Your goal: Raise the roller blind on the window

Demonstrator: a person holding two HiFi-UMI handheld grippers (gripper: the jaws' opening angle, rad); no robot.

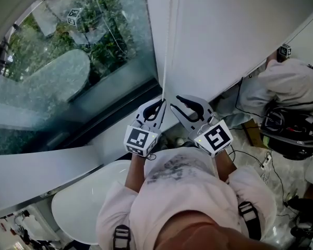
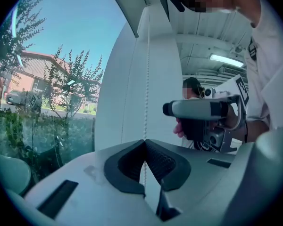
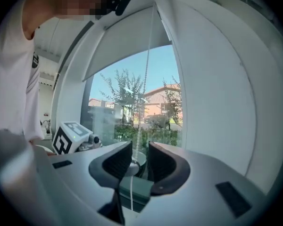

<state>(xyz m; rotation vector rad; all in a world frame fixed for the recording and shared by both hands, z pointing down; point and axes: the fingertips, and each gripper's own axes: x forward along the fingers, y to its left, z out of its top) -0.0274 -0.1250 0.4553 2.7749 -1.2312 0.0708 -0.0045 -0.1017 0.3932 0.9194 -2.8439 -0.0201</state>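
Daylight filled a tall glass window (image 1: 52, 72) w/ green trees, a red-brick building and blue sky beyond it, and a plain white wall (image 1: 224, 35) ran along the window's right side. High up, the white fabric roller blind (image 3: 127, 36) covered only the top part of the glass, its lower edge slanting across the right gripper view w/ bare glass below it. A thin white beaded pull cord (image 1: 168, 46) hung straight down along the line btwn glass and wall. The left tongs (image 2: 144, 141), grey w/ black ribbed pads, were clamped on that cord: the tips met and pinched it, and the cord ran straight up from the pinch. The right tongs (image 3: 139, 149) stood wide, pads well apart, w/ the cord passing btwn them nearer the left-hand pad; whether it brushed that pad couldn't be told. From the head view both tongs sat side by side at the cord, near each other but apart, in front of the person's pale shirt (image 1: 182, 191), each w/ its black-and-white marker cube facing the camera. The left gripper view showed the right tongs a little higher, a hand wrapped round the handle. Below the window lay a white rounded top (image 1: 78, 207), desk or seat unclear. At far right a second person in a white shirt (image 1: 287, 82) bent over beside black gear (image 1: 292, 129) and cables on the floor.
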